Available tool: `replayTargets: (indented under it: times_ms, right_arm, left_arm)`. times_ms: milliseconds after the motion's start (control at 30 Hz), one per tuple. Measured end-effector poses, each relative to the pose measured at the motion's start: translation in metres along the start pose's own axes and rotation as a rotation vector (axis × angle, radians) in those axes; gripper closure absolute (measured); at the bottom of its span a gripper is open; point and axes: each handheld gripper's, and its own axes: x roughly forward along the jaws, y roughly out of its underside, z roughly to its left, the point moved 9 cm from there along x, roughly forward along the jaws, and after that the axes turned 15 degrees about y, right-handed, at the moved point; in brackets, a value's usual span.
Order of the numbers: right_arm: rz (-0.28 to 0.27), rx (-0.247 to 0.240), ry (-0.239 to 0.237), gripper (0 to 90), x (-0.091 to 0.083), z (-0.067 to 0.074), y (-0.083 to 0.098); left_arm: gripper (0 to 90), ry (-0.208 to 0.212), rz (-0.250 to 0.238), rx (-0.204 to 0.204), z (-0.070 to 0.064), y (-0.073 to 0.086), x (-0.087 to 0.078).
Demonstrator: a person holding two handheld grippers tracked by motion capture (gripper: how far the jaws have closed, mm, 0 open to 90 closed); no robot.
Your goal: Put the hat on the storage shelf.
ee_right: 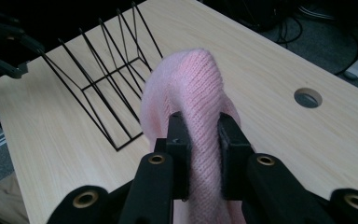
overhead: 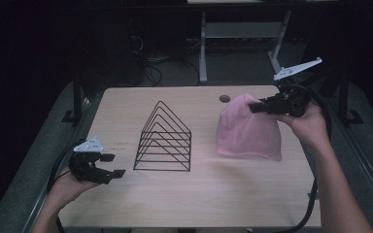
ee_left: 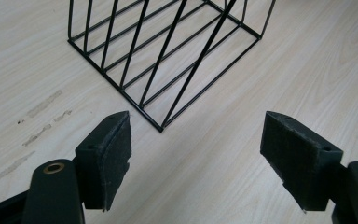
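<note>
1. High view, nearest me: my left claw (overhead: 108,166) sits low over the near left part of the counter (overhead: 209,199), jaws spread wide apart with nothing between them.
2. Left gripper view: the two padded jaws stand far apart over bare light wood, and the near corner of the black wire rack (ee_left: 168,60) lies just beyond them, not touching either pad. A few dull scuff marks (ee_left: 42,121) streak the wood to one side.
3. Farther in, the wire rack (overhead: 164,138) stands upright near the middle of the counter, a row of triangular frames on a rectangular base, well apart from both claws.
4. To its right, the pink knitted hat (overhead: 248,131) hangs with its lower edge resting on the counter and its top lifted.
5. My right claw (overhead: 255,107) is clamped on the top of that hat, at the far right side of the counter.
6. Right gripper view: both jaws of the right claw (ee_right: 199,140) pinch a ridge of the pink knit (ee_right: 191,88) between them, fabric bulging above the pads.
7. Farthest back, a round cable hole (overhead: 225,98) sits near the counter's far edge, beside the hat.
</note>
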Motion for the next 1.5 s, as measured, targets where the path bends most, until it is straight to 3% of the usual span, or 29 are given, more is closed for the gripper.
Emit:
replayTargets:
  times_ms: [133,467,800,1067,1233,1500]
  right_arm:
    - [-0.008,-0.009,-0.009,77.6,-0.001,0.005,-0.008]
    - [-0.031,-0.039,-0.048,77.6,0.0,0.024,-0.036]
    - [-0.055,-0.058,-0.073,77.6,0.0,0.041,-0.06]
    - [-0.078,-0.072,-0.083,77.6,-0.005,0.052,-0.079]
    - [-0.09,-0.095,-0.091,77.6,-0.007,0.064,-0.098]
    - [-0.111,-0.133,-0.102,77.6,-0.012,0.079,-0.122]
  left_arm:
    - [25.0,0.008,0.001,-0.009,-0.001,-0.004,-0.001]
    - [24.9,0.022,0.02,0.022,-0.003,-0.02,-0.006]
    - [24.9,0.035,-0.007,0.047,-0.003,-0.043,-0.016]
    - [24.9,0.043,0.007,0.06,-0.004,-0.051,-0.02]
    - [24.9,0.065,-0.003,0.073,-0.008,-0.063,-0.025]
    - [24.9,0.067,-0.001,0.1,-0.013,-0.084,-0.033]
